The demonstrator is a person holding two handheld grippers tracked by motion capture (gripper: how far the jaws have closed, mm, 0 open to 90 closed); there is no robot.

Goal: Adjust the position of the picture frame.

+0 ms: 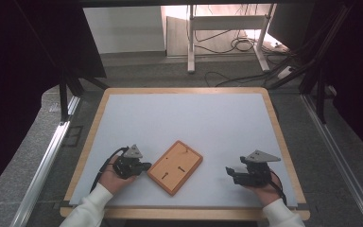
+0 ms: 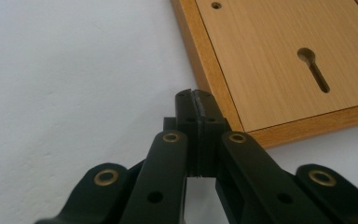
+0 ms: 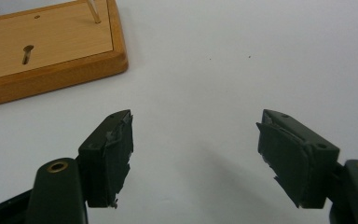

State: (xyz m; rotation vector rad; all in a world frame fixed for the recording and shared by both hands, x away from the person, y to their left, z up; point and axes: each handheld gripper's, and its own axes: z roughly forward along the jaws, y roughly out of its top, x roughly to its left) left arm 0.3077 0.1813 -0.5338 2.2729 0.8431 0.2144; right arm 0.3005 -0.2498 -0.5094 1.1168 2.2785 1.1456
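A flat wooden board (image 1: 175, 166) with a raised rim and two keyhole slots lies turned at an angle near the front of the white table top (image 1: 184, 118). My left gripper (image 1: 146, 166) rests on the table just left of the board, shut with nothing between its jaws. In the left gripper view the closed tips (image 2: 196, 100) sit right beside the board's rim (image 2: 205, 60). My right gripper (image 1: 229, 171) lies to the right of the board, open and empty. In the right gripper view its pads (image 3: 114, 149) stand wide apart over bare table, the board (image 3: 46, 51) off to the upper left.
The table has a wooden edge (image 1: 283, 142) all round. Beyond it stand a metal frame (image 1: 227, 33) and loose cables (image 1: 236, 45) on the floor. Dark panels flank both sides. A person's hands and white sleeves (image 1: 92, 208) come in at the front edge.
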